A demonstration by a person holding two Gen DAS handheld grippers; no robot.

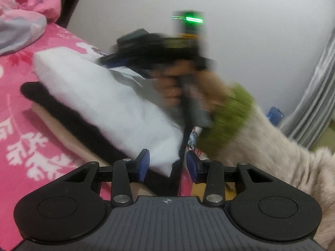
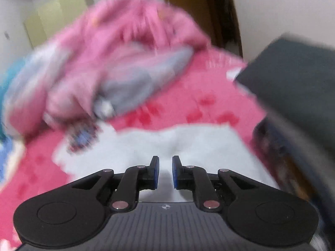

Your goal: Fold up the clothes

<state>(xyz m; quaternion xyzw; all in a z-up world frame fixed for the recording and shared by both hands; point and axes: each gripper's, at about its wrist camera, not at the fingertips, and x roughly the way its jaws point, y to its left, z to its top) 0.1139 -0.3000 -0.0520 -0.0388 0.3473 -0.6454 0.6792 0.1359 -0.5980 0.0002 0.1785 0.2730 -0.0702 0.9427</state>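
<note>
A folded white garment [image 1: 100, 96] lies on a black one [image 1: 69, 113] and a beige one [image 1: 54, 123], stacked on the pink bedsheet [image 1: 25, 125]. My left gripper [image 1: 167, 167] is open at the stack's near corner. The white corner reaches between its blue pads, but they do not press on it. Beyond the stack, a hand [image 1: 173, 87] in a green-cuffed cream sleeve holds the blurred right tool. In the right wrist view, my right gripper [image 2: 165, 171] hovers over the white garment [image 2: 199, 146]. Its pads stand a narrow gap apart with nothing between them.
A loose heap of pink and grey clothes [image 2: 125, 52] lies further up the bed and shows at the top left [image 1: 21, 10] of the left wrist view. A dark blurred shape [image 2: 293, 73] fills the right side. A grey curtain [image 1: 314, 96] hangs by the white wall.
</note>
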